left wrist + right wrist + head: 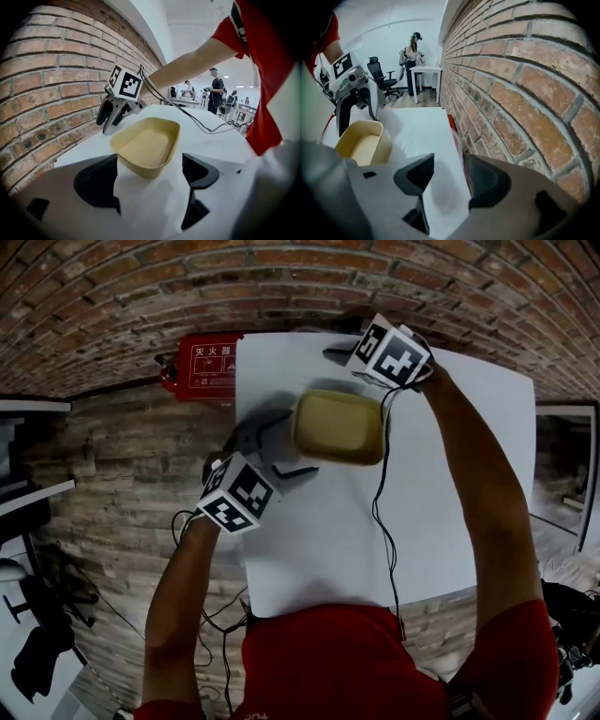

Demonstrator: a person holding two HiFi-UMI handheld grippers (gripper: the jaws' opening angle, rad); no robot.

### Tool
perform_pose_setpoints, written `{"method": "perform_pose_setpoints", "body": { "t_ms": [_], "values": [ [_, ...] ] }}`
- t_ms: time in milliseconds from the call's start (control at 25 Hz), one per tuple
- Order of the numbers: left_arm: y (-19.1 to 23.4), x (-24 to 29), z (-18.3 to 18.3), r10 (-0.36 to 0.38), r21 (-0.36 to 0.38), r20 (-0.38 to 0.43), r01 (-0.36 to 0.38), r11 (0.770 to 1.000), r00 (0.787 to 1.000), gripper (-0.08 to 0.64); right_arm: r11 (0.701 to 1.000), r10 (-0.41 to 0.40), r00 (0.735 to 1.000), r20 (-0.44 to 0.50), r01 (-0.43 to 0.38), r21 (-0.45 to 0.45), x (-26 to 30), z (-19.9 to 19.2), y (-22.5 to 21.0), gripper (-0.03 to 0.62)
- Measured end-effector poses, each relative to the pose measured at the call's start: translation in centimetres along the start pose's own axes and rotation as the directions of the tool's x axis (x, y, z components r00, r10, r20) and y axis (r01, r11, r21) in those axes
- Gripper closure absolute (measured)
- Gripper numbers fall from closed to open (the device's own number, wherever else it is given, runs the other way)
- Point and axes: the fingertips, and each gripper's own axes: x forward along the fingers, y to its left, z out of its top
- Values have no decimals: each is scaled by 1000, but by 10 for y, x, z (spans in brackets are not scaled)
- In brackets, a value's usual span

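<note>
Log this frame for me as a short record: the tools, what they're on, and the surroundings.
Left tool: open, jaws either side of the tub at its near end, not clamped
Right tool: open, nothing between its jaws, at the edge of the white table by the brick wall
Tub: beige, rectangular, empty, upright on the table
Beside table: red box against the wall

The person wears a red short-sleeved shirt. The left hand-held gripper and the right hand-held gripper each have a pale grey body, black jaw pads and a white cube printed with black square markers. Thin black cables trail from both.
</note>
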Motion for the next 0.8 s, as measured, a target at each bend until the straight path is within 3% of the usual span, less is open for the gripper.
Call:
{"method": "perform_pose_setpoints", "body": {
  "t_ms": [200,360,440,520,680,720,800],
  "values": [
    [7,-10,3,16,-9,31,-16,1000,999,118,1000,-16,995,99,14,22,-18,15,-2,365],
    [12,-35,20,44,-79,165,-31,996,985,118,999,-17,961,276,2,53,-65,38,10,367],
    [14,-54,40,75,-135,285,-38,990,956,123,995,-23,906,422,-21,99,-101,55,23,370],
    [18,-75,59,127,-195,385,-54,979,914,165,989,-63,810,583,-28,145,-141,73,37,409],
    [24,-111,91,277,-302,504,-133,944,818,377,957,-263,632,729,77,279,-206,83,64,518],
    [23,-118,98,305,-312,520,-154,937,798,407,946,-305,608,733,102,309,-215,81,72,523],
    [17,-128,111,344,-314,534,-196,929,772,458,925,-362,585,726,128,358,-226,79,91,535]
  ]
}}
